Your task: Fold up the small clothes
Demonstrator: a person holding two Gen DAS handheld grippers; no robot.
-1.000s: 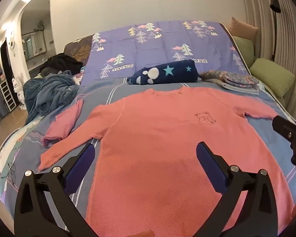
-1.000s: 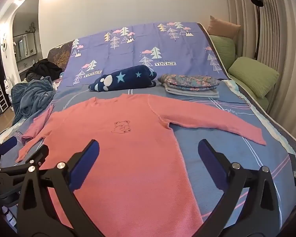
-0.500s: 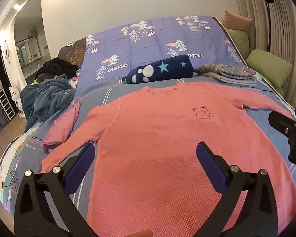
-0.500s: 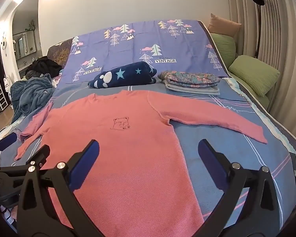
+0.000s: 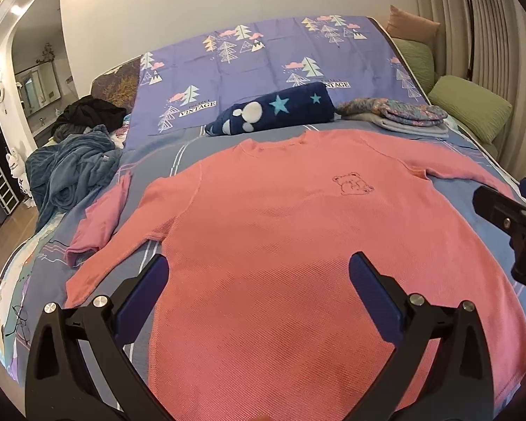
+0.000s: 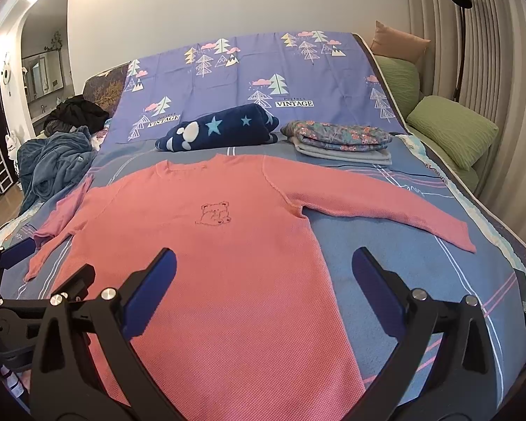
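A pink long-sleeved sweater (image 5: 280, 245) with a small bear outline on the chest lies flat, front up, on the blue bed; it also shows in the right wrist view (image 6: 228, 245). Its right sleeve (image 6: 385, 210) stretches straight out; its left sleeve (image 5: 101, 231) is bent back on itself. My left gripper (image 5: 259, 277) is open and empty, above the sweater's lower left part. My right gripper (image 6: 263, 270) is open and empty, above the lower right edge of the sweater's body.
A rolled navy star blanket (image 6: 217, 129) and a stack of folded clothes (image 6: 340, 140) lie beyond the collar. A heap of blue and black fabric (image 5: 70, 161) sits at the bed's left. Green cushions (image 6: 449, 129) line the right side.
Both grippers have drawn slightly back and tilted, so the sweater sits a little lower in view. The sweater has not moved and both grippers stay open.
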